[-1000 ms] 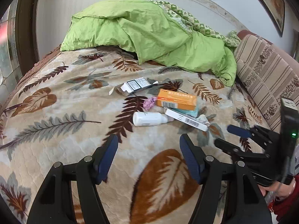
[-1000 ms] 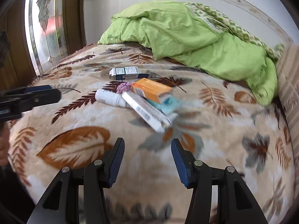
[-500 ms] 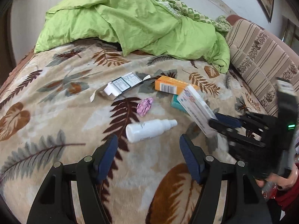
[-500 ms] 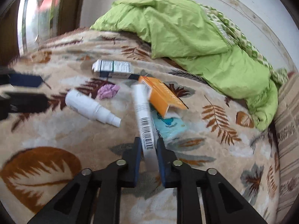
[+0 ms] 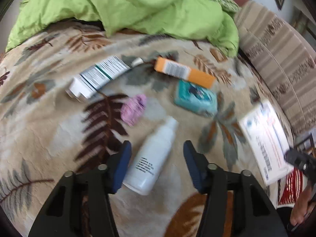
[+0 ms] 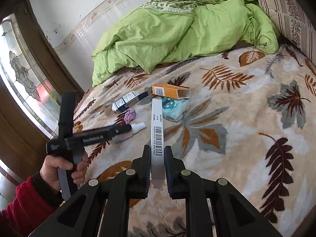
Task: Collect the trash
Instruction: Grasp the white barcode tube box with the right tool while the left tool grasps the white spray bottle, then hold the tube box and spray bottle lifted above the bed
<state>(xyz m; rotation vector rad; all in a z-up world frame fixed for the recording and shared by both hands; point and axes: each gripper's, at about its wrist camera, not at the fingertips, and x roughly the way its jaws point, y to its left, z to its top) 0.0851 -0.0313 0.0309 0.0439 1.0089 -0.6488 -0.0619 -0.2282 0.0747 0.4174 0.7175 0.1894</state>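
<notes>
My right claw (image 6: 157,158) now pinches the white box (image 6: 157,130), lifted off the bed (image 6: 246,118); my left claw (image 5: 156,156), spread, straddles the spray bottle (image 5: 152,158).

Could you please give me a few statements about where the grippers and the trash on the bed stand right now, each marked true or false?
1. The right gripper is shut on the flat white box. True.
2. The left gripper is shut on the white bottle. False: it is open, the bottle lying between its fingers.
3. The orange box lies on the blanket. True.
4. The pink crumpled scrap sits on the green quilt. False: it lies on the blanket.
</notes>
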